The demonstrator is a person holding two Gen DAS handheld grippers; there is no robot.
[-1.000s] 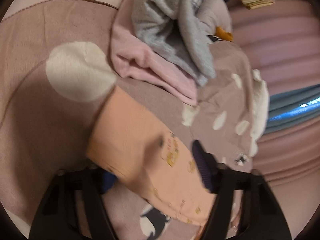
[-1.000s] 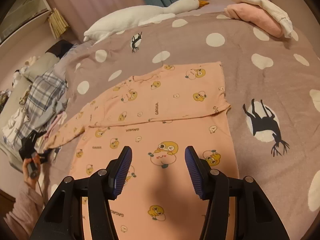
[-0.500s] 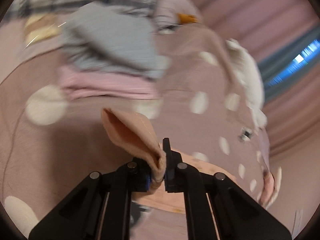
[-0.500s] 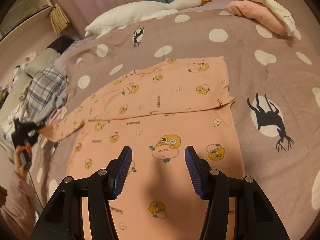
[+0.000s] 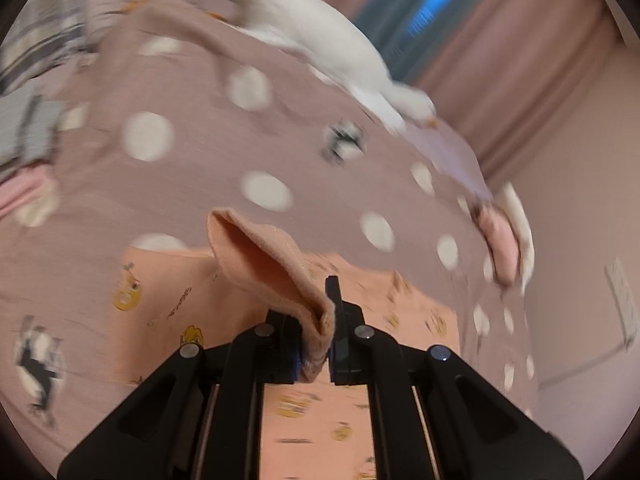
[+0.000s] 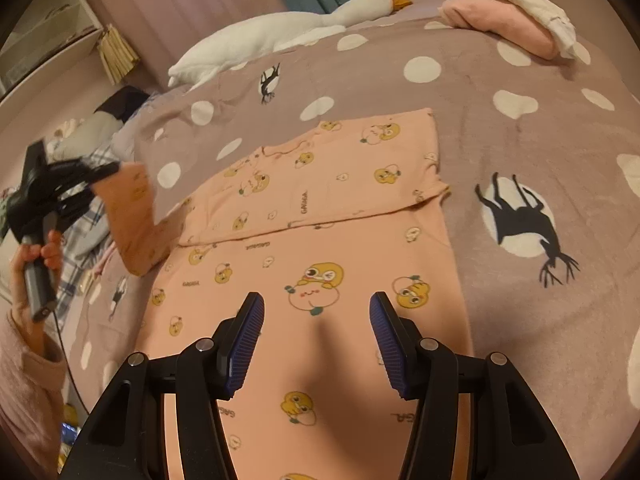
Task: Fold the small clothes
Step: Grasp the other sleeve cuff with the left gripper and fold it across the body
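A peach shirt (image 6: 320, 248) printed with yellow cartoon figures lies flat on a mauve spotted bedspread (image 6: 500, 92), one sleeve folded across its chest. My left gripper (image 5: 326, 320) is shut on the cuff of the other sleeve (image 5: 264, 264), whose open end curls up in front of the camera. In the right wrist view that left gripper (image 6: 114, 168) holds the sleeve (image 6: 132, 216) lifted off the bed at the shirt's left side, gripped by a person's hand (image 6: 38, 256). My right gripper (image 6: 316, 320) hovers open above the shirt's lower body, nothing between its blue pads.
A white goose plush (image 6: 280, 28) lies along the bed's far side. Folded pink and white clothes (image 6: 508, 12) sit at the far right corner. A heap of plaid and grey clothes (image 6: 84, 220) lies left of the shirt. Curtains (image 5: 520, 40) hang behind the bed.
My left gripper shut on the sleeve cuff, then rose and swung over the shirt, lifting the sleeve off the bed. The right gripper stayed put and open.
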